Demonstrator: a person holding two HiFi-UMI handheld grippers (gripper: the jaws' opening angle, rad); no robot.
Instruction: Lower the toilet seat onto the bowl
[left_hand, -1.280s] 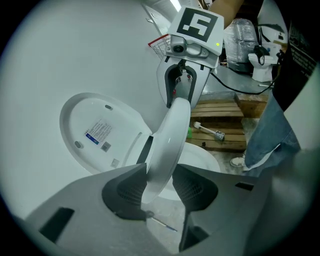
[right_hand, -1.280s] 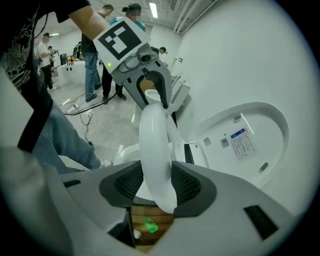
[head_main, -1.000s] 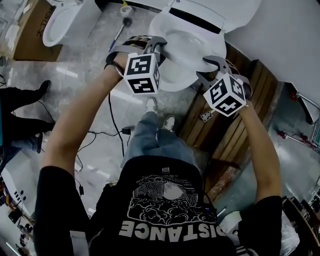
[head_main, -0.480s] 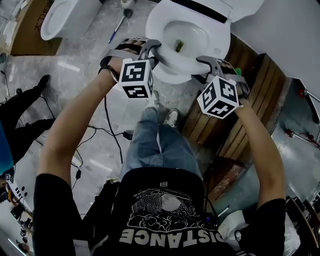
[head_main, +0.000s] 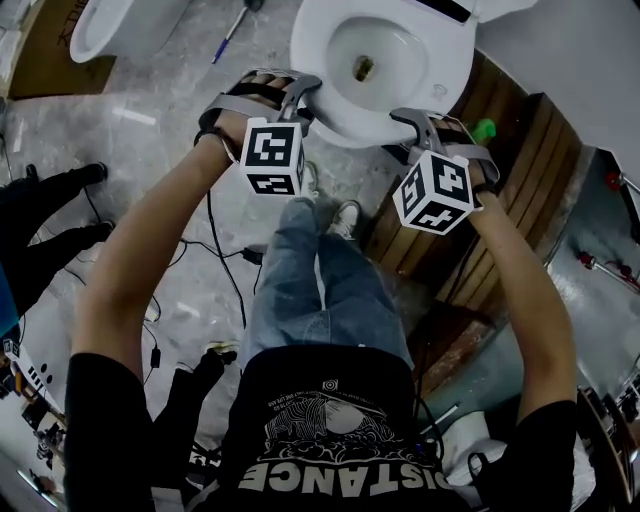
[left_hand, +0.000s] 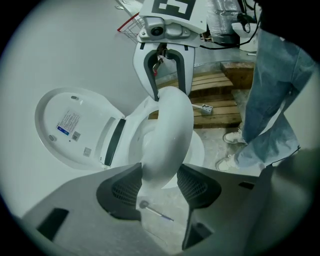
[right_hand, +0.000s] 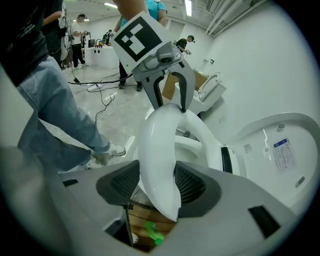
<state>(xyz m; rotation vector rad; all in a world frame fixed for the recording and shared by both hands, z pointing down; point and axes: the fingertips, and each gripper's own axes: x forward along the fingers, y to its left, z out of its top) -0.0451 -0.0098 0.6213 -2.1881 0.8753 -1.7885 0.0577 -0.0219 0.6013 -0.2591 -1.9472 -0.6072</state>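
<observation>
The left gripper (head_main: 300, 92) and right gripper (head_main: 413, 120) straddle the toilet seat (head_main: 440, 62) near its front. Their jaws have just been opening and now stand wide, the pads apparently slack. The seat looks flat on the bowl (head_main: 385, 45), with the lid (left_hand: 75, 125) upright behind. Lowering seems done; only withdrawal remains.

Glossy white oval plastic toilet seat (head_main: 314, 72), hinged at the back, lowered nearly flat, front edge just above the rim of the white ceramic toilet bowl (head_main: 388, 48)
</observation>
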